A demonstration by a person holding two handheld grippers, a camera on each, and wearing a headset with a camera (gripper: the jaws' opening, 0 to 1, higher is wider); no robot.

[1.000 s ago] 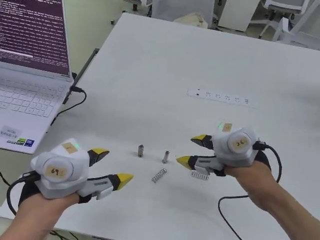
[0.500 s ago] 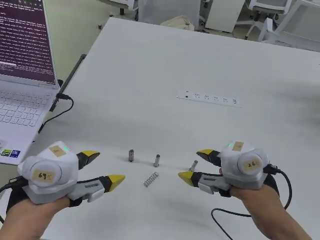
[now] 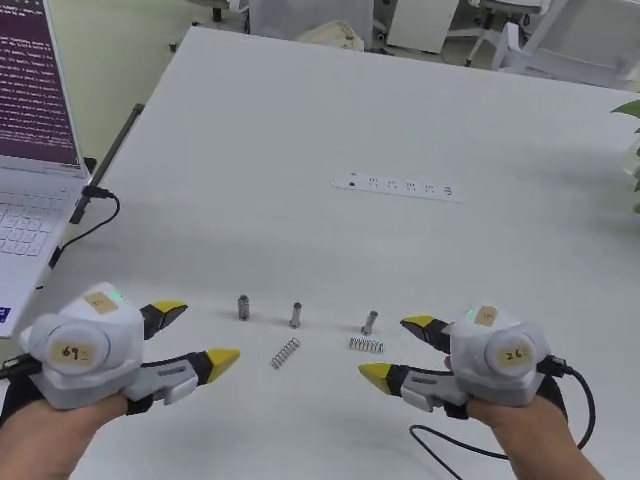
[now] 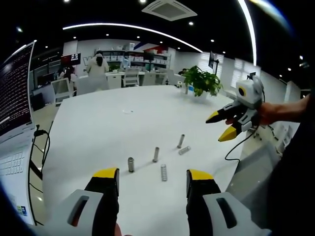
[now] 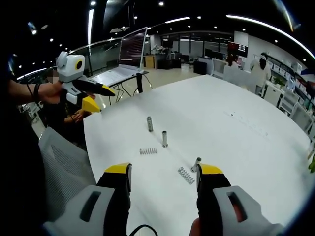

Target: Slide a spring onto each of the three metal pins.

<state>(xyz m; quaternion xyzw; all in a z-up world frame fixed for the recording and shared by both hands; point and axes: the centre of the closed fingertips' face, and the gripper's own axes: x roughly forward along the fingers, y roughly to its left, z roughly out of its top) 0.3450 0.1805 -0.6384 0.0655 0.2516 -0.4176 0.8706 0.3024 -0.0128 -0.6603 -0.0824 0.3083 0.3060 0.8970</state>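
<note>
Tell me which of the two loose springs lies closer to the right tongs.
The spring beside the head view's rightmost pin, just in front of the right tongs. The other spring lies by the middle pin, further toward the left tongs.

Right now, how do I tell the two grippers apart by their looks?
Both are white-grey shells with black jaws tipped yellow, a tan sticker and a green light on top. The left gripper has a round label reading 69; the right gripper reads 26. A black cable trails from the right one.
</note>
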